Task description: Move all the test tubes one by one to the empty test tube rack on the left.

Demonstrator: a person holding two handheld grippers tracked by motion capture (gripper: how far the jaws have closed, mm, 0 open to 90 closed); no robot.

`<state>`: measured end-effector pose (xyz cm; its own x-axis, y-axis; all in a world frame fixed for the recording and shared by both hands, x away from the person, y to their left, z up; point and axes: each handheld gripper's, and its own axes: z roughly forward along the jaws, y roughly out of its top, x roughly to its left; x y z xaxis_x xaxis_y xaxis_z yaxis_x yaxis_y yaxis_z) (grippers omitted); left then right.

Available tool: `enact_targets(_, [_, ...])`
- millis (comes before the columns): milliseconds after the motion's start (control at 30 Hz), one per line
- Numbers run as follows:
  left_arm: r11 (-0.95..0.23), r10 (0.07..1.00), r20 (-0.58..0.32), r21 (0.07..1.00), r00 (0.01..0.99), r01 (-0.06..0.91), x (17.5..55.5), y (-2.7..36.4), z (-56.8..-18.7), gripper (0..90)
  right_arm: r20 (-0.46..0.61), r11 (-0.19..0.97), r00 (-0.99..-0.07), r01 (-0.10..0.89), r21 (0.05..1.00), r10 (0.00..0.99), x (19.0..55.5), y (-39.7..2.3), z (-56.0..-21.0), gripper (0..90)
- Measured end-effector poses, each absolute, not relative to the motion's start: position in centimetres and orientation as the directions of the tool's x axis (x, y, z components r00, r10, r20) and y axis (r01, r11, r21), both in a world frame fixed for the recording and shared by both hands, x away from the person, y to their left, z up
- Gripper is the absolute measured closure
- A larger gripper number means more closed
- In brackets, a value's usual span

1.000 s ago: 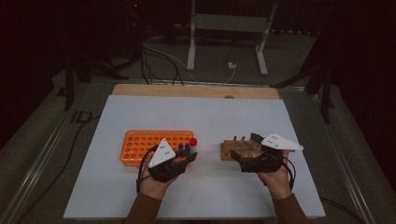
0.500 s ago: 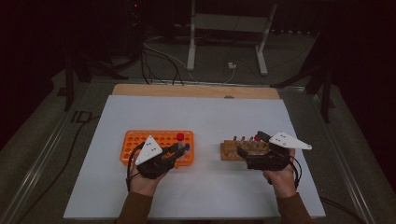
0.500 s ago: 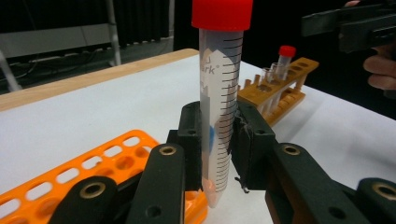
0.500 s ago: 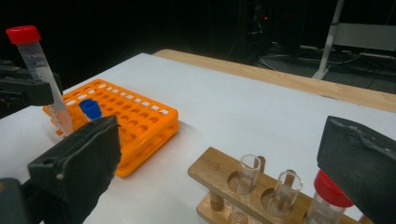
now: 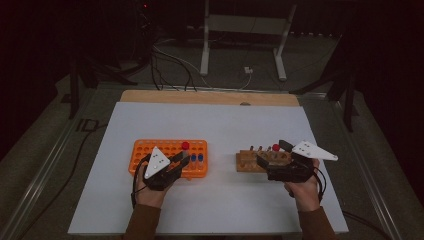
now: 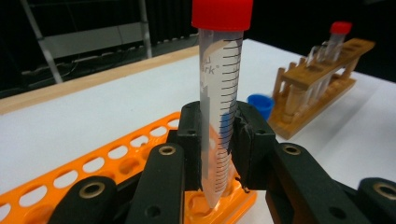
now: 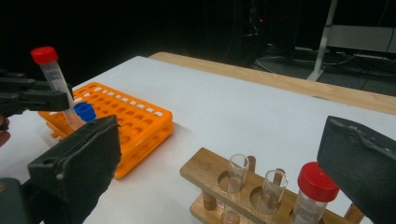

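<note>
White table top (image 5: 225, 125) beneath both pairs of jaws. Wooden strip (image 5: 200, 97) well ahead of them, at the far edge. Farther still, metal stand (image 5: 205, 45) and loose cables (image 5: 170, 60) on the floor.

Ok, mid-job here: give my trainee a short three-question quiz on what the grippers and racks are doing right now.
1. True or false: the left gripper is shut on the red-capped tube.
2. The tip of that tube is at a hole of which rack? A) orange rack B) wooden rack
3. Fill in: the right gripper is ____, with the wooden rack's red-capped tube between its jaws.

Key: 1 true; 2 A; 3 open.
</note>
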<state>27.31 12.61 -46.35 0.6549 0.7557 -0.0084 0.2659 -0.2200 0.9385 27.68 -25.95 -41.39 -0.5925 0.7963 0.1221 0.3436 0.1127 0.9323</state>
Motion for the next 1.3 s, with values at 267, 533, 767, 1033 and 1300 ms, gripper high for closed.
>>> enact_targets(267, [-0.221, 0.773, -0.012, 0.933, 0.635, 0.286, 27.8, 12.7, -47.3, 74.4, 0.124, 0.109, -0.59, 0.344, 0.933, 0.798, 27.6, -26.1, -41.4, 0.0])
enact_targets(533, [-0.269, 0.765, -0.001, 0.908, 0.645, 0.321, 28.1, 12.3, -48.2, 74.4, 0.122, 0.115, -0.592, 0.346, 0.931, 0.797, 27.6, -26.0, -41.5, 0.0])
enact_targets(767, [-0.32, 0.755, 0.019, 0.883, 0.656, 0.343, 28.2, 12.3, -48.8, 74.2, 0.129, 0.105, -0.583, 0.35, 0.931, 0.802, 27.7, -26.6, -41.5, 0.0])
enact_targets(1033, [-0.364, 0.742, 0.027, 0.856, 0.67, 0.368, 28.3, 12.0, -49.4, 74.2, 0.131, 0.099, -0.572, 0.353, 0.93, 0.81, 27.8, -27.0, -41.4, 0.0])
enact_targets(1300, [-0.358, 0.742, 0.0, 0.845, 0.67, 0.397, 28.5, 12.1, -49.6, 73.9, 0.131, 0.093, -0.559, 0.354, 0.931, 0.818, 28.0, -27.6, -41.4, 0.0])
